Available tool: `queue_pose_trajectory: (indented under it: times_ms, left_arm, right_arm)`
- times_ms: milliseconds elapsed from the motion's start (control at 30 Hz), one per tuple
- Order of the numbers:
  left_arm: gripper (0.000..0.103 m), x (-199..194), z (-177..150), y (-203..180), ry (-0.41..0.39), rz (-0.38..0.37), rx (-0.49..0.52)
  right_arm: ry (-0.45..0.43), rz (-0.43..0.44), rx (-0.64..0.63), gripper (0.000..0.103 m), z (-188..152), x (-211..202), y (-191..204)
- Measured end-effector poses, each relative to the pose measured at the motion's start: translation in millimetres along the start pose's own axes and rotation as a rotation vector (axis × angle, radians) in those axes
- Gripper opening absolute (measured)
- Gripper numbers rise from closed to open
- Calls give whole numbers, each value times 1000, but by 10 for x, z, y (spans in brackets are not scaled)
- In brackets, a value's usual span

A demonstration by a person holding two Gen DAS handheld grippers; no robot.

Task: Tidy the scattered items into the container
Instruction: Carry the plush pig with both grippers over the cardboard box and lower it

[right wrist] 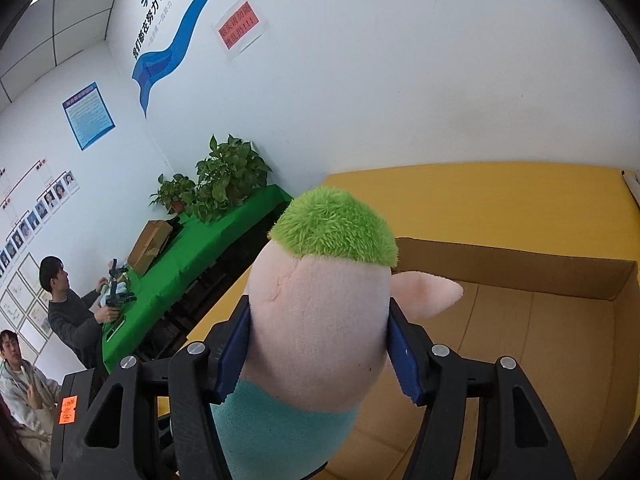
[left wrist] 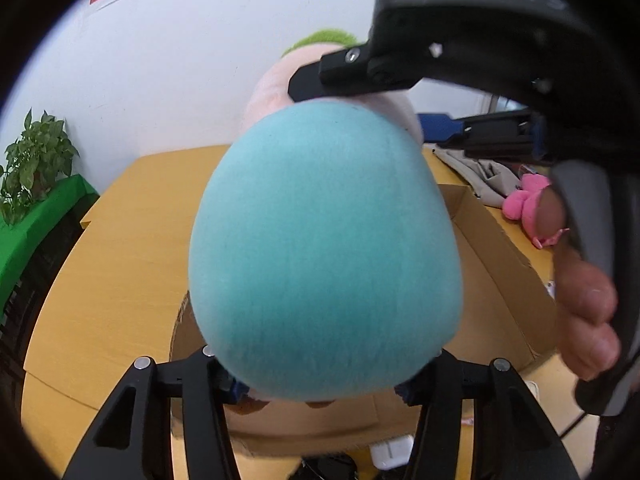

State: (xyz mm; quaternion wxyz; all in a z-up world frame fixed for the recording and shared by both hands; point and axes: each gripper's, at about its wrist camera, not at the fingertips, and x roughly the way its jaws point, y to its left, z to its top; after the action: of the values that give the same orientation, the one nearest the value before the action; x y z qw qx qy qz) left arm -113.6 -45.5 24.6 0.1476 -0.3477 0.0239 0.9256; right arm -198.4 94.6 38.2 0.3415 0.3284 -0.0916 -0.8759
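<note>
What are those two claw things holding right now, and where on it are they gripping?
Both hold one plush toy: the right gripper clamps its pink head at the sides, and the left gripper grips its teal lower body, above the cardboard box.

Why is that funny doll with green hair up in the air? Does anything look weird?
Both tools hold the plush doll above the cardboard box, on its way in. Still out of place: a pink plush toy and a grey cloth lying on the table beside the box.
</note>
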Motion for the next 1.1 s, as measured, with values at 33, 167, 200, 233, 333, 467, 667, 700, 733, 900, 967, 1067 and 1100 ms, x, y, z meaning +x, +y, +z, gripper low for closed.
queue_pose_trajectory:
  times_ms: [33, 167, 200, 233, 333, 467, 667, 700, 733, 900, 967, 1067, 1100]
  left_arm:
    - [53, 50, 32, 25, -1, 4, 2]
    - [52, 145, 182, 53, -5, 13, 8]
    - [52, 167, 209, 39, -5, 18, 15]
    - [51, 197, 234, 28, -2, 24, 19]
    - [50, 423, 312, 100, 47, 18, -3]
    - [50, 773, 370, 237, 132, 12, -48]
    - [50, 1244, 302, 362, 285, 8, -81]
    - [50, 1333, 267, 386, 323, -1, -94]
    - [50, 1395, 234, 399, 350, -8, -106]
    - [50, 1528, 127, 330, 433, 5, -103]
    - [52, 1562, 93, 321, 462, 3, -117]
    - [57, 1571, 45, 263, 490, 7, -114]
    - [59, 1559, 36, 241, 492, 8, -114]
  right_arm:
    - [2, -11, -13, 67, 48, 27, 18]
    - [-2, -33, -71, 67, 224, 117, 31]
    - [7, -29, -62, 67, 272, 179, -34]
    - [19, -18, -42, 67, 314, 252, -129]
    - [65, 8, 20, 67, 416, 541, -413]
    - [122, -1, 46, 67, 483, 936, -632]
    - [204, -4, 117, 66, 400, 1485, -960]
    - [216, -7, 129, 66, 357, 1562, -1008]
    - [228, -13, 138, 66, 310, 1634, -1053]
    - [255, -8, 188, 66, 115, 1875, -1269]
    - [245, 0, 196, 66, 66, 1930, -1298]
    - [232, 4, 188, 67, 10, 2011, -1307]
    - [223, 3, 183, 68, 16, 2013, -1304]
